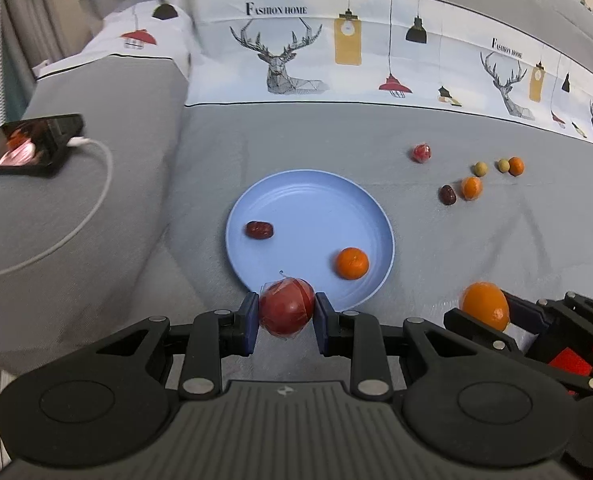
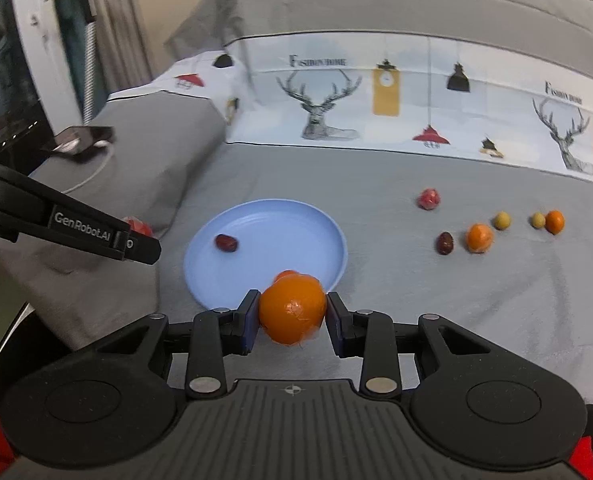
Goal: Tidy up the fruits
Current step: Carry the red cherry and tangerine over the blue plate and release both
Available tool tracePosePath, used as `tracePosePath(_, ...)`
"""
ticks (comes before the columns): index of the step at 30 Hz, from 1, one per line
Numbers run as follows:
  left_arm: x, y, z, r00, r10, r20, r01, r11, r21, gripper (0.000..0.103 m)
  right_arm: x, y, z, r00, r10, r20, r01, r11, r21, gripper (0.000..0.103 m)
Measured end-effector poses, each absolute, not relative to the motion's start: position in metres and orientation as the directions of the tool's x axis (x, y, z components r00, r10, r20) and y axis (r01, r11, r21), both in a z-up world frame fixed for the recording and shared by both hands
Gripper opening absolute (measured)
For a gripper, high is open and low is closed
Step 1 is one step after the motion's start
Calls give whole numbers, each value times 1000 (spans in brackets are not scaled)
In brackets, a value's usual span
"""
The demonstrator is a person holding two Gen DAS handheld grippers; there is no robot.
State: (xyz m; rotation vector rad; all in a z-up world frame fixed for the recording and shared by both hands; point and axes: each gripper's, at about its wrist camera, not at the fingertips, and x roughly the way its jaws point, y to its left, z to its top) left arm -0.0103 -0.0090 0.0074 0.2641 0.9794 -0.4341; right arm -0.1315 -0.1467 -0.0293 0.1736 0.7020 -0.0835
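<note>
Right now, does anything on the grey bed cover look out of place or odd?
Nothing spilled or damaged. Six small fruits lie loose on the grey cover, apart from the round blue plate. The red fruit in the left gripper and the large orange in the right gripper look wrapped in clear film.

In the right wrist view the held orange (image 2: 292, 310) hides all but a sliver of the small orange (image 2: 286, 274) on the blue plate (image 2: 272, 220), plus the plate's near rim; the left tool (image 2: 136, 246) covers most of its red apple (image 2: 138, 226), so that grip is unreadable there. In the left wrist view the wrapped red apple (image 1: 286, 306) overlaps the plate's near edge, and the right tool (image 1: 496, 312) is cut off at the frame's right side. The phone (image 1: 28, 144) screen is too blurred to read, its white cable (image 1: 92, 200) exits the left edge, and the two small yellowish fruits (image 1: 481, 168) are too small to identify.
</note>
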Motion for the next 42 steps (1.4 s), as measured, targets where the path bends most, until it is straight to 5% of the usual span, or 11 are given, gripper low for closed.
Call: tracePosePath(42, 0, 14, 12, 529, -240, -814, 416, 910, 1, 31, -122, -119, -29, 761, -10, -649, 72, 995, 69, 36)
